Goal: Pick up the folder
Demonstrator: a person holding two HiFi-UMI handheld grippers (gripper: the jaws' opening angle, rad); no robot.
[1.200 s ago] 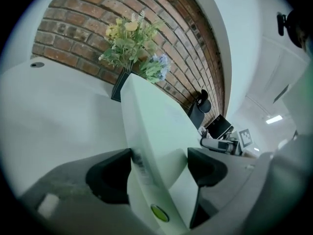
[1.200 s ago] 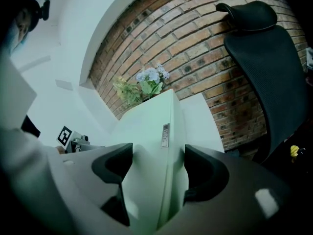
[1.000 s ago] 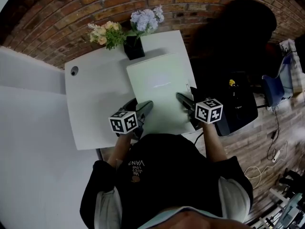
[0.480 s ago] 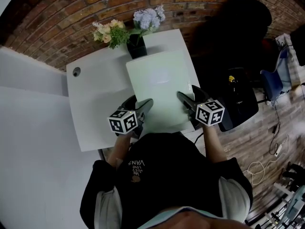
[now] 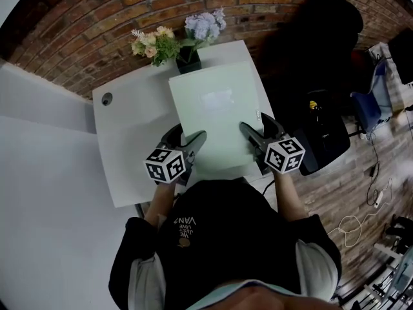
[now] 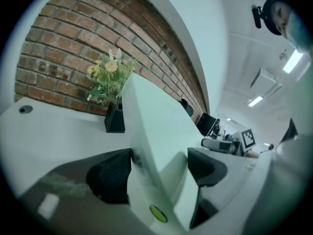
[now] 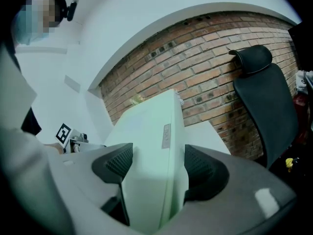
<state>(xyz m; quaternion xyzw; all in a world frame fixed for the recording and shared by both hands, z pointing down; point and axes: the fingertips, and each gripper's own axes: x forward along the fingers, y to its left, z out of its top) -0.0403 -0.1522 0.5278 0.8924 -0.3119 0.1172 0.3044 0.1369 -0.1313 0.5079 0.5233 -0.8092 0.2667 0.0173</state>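
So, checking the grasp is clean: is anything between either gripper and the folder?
Nothing visible. The left gripper and the right gripper each clamp directly on the near edge of the folder.

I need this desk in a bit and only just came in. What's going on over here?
A person is standing at a white table with a handheld gripper in each hand, picking up a pale green folder. The left gripper is clamped on the folder's near left edge and the right gripper on its near right edge. The folder looks tilted up off the table. A black pot of flowers stands at the table's far edge.
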